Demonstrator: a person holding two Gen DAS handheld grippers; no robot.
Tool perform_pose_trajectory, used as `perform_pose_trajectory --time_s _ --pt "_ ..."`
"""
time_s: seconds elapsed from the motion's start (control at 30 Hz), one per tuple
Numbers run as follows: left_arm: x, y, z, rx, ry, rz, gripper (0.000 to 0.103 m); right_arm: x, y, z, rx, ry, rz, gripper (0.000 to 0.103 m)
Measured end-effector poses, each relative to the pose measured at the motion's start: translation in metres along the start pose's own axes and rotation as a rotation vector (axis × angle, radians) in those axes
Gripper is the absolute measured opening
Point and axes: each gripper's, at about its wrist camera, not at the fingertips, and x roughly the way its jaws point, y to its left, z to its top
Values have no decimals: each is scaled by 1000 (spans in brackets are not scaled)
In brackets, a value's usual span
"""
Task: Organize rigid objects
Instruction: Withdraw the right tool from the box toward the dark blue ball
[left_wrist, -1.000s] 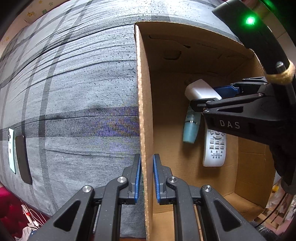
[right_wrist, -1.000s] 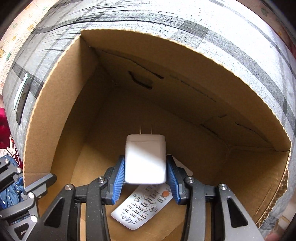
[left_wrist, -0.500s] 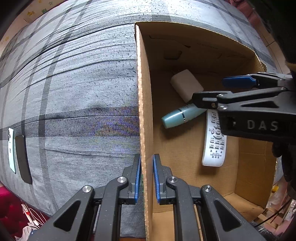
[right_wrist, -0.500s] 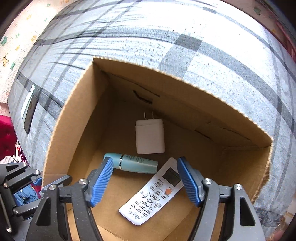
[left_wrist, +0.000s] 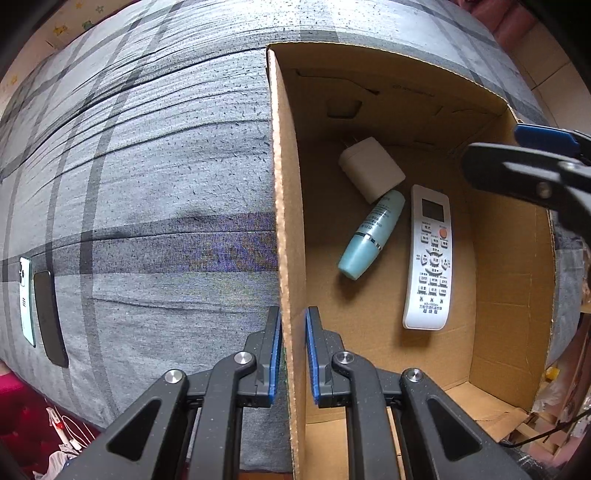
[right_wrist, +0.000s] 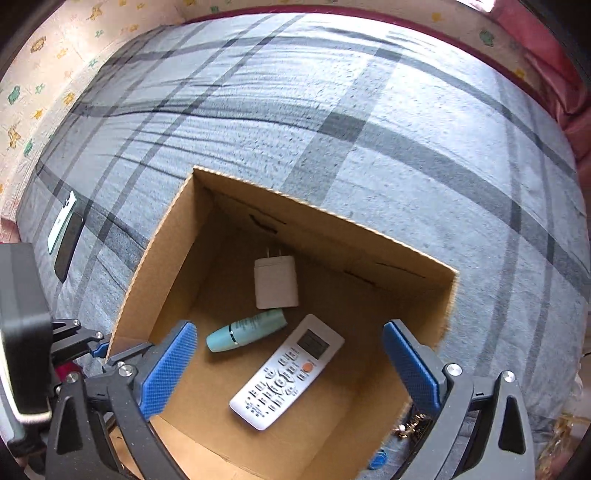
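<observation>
Charger (right_wrist: 276, 283) lay flat on the floor of the cardboard box (left_wrist: 291, 229), prongs toward the far wall, short body roughly square-on in the right wrist view. Teal bottle (right_wrist: 245, 329) lay on its side just in front of it, long axis slanted, cap end toward the box's left wall; in the left wrist view its other end touched the charger. White remote (right_wrist: 287, 371) lay beside the bottle, display end toward the far wall, long axis diagonal.

Box sat on a bed with a grey plaid sheet (right_wrist: 369, 129). Two phones (left_wrist: 38, 302) lay side by side near the sheet's left edge, well apart from the box. Patterned wall behind the bed, red fabric at the right.

Left hand-held gripper (left_wrist: 292, 354) was clamped on the box's left wall, same as a second ago. Right hand-held gripper (right_wrist: 291, 367) held the charger a second earlier; its jaws had just been opening, now wide with nothing between the pads, and it sat higher above the box. The bottle also swung from lying along the remote to slanted.
</observation>
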Motion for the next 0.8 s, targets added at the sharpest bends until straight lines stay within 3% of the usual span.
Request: perform_pose_trajectory --time_s 0.4,0.8 --pt "1 -2 3 -5 5 5 13 -46 -54 -23 129 -72 -54 103" --pt "1 -5 4 0 8 9 13 -55 -122 -63 305 -52 -126 103"
